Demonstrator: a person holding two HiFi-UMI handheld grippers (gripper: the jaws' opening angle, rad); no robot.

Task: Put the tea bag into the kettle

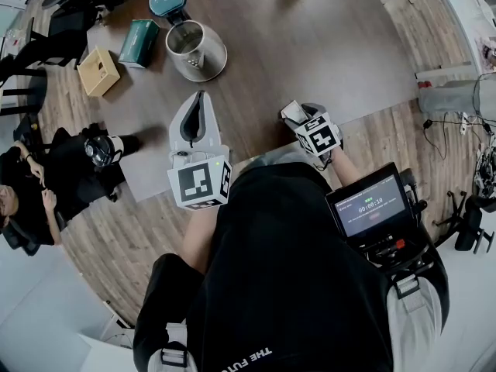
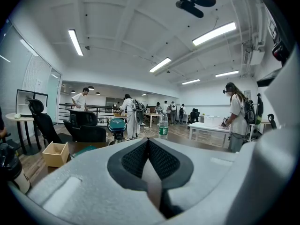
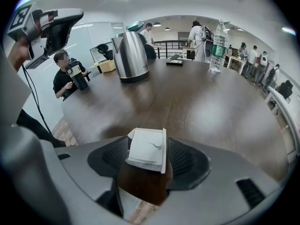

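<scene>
The right gripper (image 3: 146,138) tilts steeply down at the table (image 1: 310,45) edge, well short of the kettle (image 1: 188,43). Its jaws are wide astride the tea bag (image 3: 146,151). The left gripper (image 1: 200,98), nearer the kettle, points almost level with its jaws together.

The room is bright. Long white ceiling lights (image 2: 213,33) shine down from above and glow so hard that they look washed out. The brown surface (image 3: 197,102) has pale shiny spots from them, and the metal kettle (image 3: 131,55) gleams too. All three pictures bend round at the edges and have black corners. In the left gripper view the left claw (image 2: 148,142) is near and fuzzy, while far things look sharper.
</scene>
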